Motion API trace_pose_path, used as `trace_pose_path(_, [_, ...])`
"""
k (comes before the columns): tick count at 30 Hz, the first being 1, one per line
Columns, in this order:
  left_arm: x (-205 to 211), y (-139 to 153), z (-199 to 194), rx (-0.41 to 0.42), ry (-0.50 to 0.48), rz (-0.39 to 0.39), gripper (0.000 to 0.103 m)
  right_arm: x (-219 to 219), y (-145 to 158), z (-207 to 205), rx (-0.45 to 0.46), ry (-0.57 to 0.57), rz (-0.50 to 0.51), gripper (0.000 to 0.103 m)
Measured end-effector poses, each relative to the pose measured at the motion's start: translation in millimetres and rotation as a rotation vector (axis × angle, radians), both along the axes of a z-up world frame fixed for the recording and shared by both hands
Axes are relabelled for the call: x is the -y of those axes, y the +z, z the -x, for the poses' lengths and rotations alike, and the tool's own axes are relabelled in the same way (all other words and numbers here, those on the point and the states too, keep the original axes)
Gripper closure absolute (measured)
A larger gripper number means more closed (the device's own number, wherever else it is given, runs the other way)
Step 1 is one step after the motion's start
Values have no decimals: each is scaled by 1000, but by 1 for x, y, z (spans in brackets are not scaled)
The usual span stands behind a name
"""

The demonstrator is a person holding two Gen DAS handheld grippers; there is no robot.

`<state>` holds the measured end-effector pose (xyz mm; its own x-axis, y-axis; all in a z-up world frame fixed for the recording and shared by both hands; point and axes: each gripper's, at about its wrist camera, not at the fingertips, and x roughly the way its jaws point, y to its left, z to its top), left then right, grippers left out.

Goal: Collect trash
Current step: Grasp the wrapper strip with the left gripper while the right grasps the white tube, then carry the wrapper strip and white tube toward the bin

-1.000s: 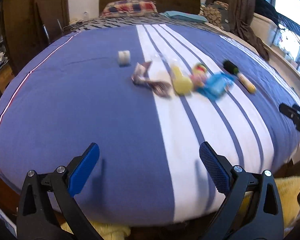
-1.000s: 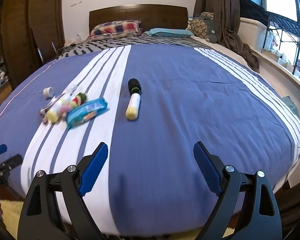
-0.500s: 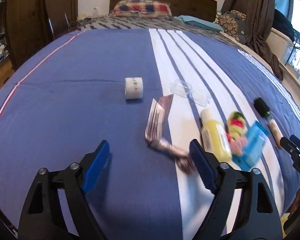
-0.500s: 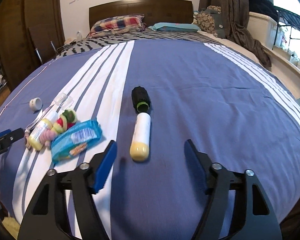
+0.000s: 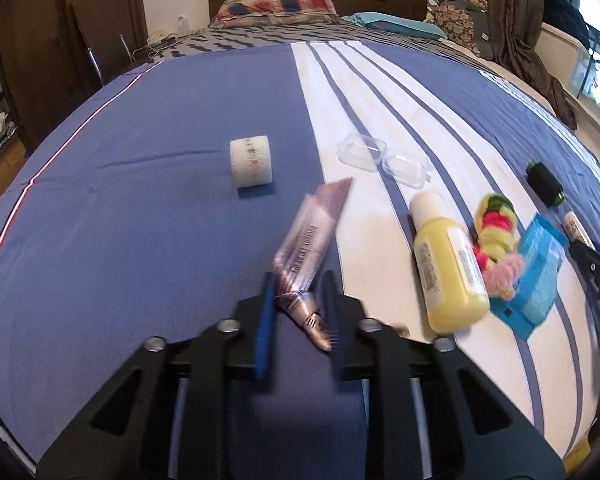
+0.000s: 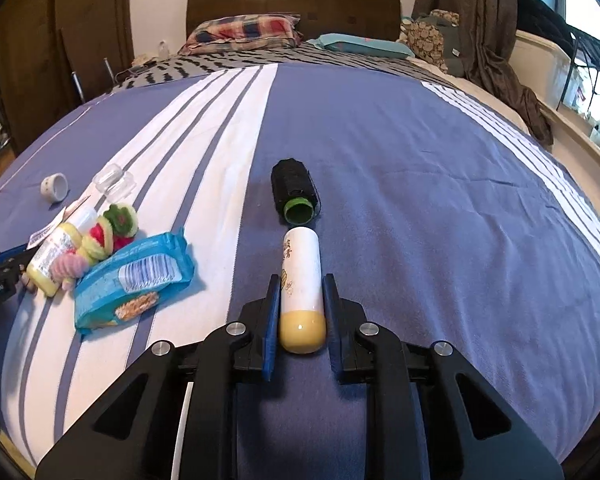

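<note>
My left gripper [image 5: 297, 282] has closed around the lower end of a silver and purple wrapper [image 5: 312, 232] lying on the blue bedspread. My right gripper [image 6: 302, 286] has closed on a white tube with a yellow cap [image 6: 302, 280] lying on the bed. Between them lie a yellow bottle [image 5: 446, 264], a knitted toy [image 5: 496, 232] and a blue snack packet [image 6: 135, 280]. A black spool with a green core [image 6: 295, 192] lies just beyond the white tube.
A white tape roll [image 5: 251, 162] and a clear plastic case [image 5: 384, 158] lie farther up the bed. Pillows [image 6: 243, 34] and a wooden headboard [image 6: 291, 2] are at the far end. A wardrobe stands left, a window ledge right.
Both grippers moved forward and down over the bed and closed, the left on the wrapper, the right on the white tube.
</note>
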<state>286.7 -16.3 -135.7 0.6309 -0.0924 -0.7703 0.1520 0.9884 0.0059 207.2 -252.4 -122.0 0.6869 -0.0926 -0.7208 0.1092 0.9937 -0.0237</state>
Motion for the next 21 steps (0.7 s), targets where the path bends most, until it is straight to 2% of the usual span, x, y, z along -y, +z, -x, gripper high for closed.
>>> trace_pose_path(7, [-2,2,34,11,-43,16,92,0,5,28,-9,14,-29,82])
trace_pose_path(14, [-3,1,79,18,-92,60,93,-7,6,70,2,45,-35,82])
trace_pose_path(21, [-6,8,128,40,-101,62,94,-19,14,117,25,90,-66,82])
